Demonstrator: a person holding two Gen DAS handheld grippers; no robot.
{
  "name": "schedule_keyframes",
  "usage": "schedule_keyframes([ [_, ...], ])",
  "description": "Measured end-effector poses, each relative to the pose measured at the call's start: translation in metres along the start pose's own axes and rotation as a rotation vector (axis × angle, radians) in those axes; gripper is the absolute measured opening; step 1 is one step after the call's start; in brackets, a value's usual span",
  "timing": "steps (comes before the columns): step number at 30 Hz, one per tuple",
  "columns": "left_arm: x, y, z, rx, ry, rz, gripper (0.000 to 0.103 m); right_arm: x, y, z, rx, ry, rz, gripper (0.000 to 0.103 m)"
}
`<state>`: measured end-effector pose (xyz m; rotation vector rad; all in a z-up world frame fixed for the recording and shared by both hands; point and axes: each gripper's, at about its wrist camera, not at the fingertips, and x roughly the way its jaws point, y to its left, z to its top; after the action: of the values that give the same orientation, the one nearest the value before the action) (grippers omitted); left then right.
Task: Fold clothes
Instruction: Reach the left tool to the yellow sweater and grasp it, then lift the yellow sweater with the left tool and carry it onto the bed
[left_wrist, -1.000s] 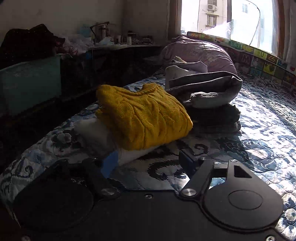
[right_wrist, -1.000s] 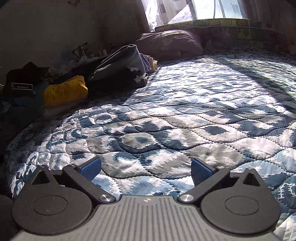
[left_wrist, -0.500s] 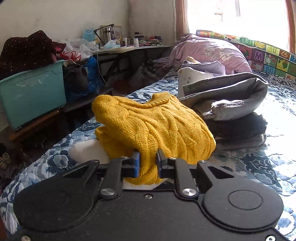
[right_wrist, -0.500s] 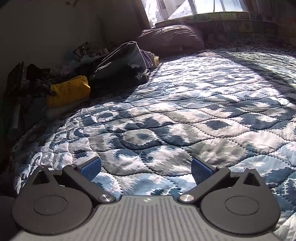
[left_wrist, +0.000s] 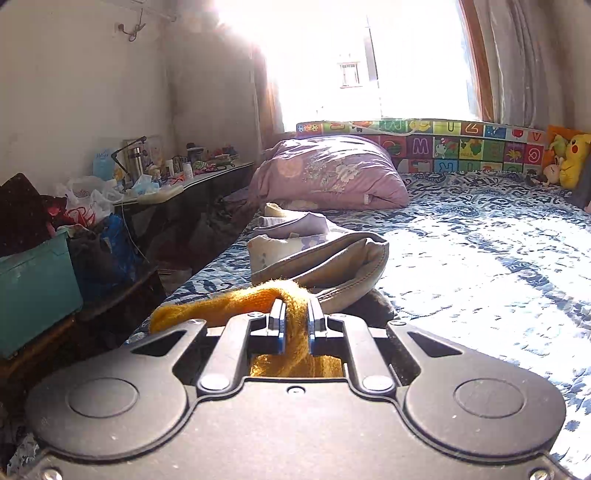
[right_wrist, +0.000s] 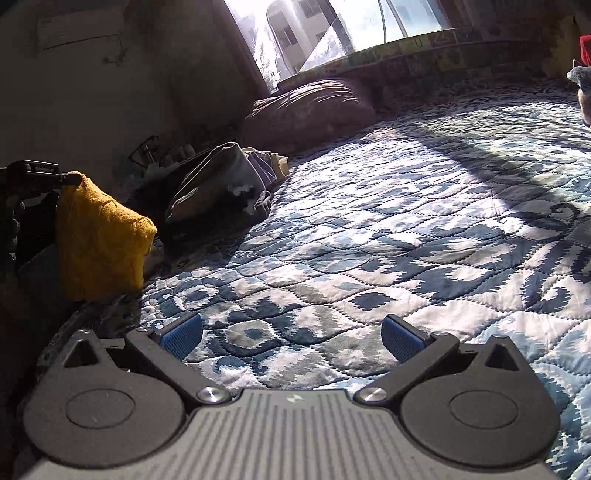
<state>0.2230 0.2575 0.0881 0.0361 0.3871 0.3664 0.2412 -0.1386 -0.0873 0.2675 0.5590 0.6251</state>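
- A sunlit bedroom: a quilted bed under a bright window, a pile of clothes near its left edge.
- The left hand-held gripper pinches the yellow sweater, raised so it hangs clear of the bed, probably to be spread out.
- The right hand-held gripper hovers low over bare quilt, jaws wide apart and holding nothing.

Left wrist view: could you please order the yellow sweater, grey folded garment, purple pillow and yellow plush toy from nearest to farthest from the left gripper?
1. Yellow sweater, clamped in the left gripper.
2. Grey folded garment, just ahead.
3. Purple pillow, farther back, centre.
4. Yellow plush toy, far right corner.
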Motion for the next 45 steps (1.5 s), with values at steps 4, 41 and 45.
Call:
schedule_keyframes([
  [4,0.013,-0.056,0.009,0.010,0.019,-0.122,0.008,-0.018,-0.033,0.016,0.082,-0.053,-0.035,0.102],
  [41,0.087,-0.214,-0.093,-0.139,0.330,-0.589,0.051,0.020,-0.127,0.022,0.389,-0.027,-0.010,0.080],
  [45,0.103,-0.224,-0.095,-0.155,0.377,-0.655,0.030,0.027,-0.138,0.014,0.477,-0.024,0.069,0.080],
])
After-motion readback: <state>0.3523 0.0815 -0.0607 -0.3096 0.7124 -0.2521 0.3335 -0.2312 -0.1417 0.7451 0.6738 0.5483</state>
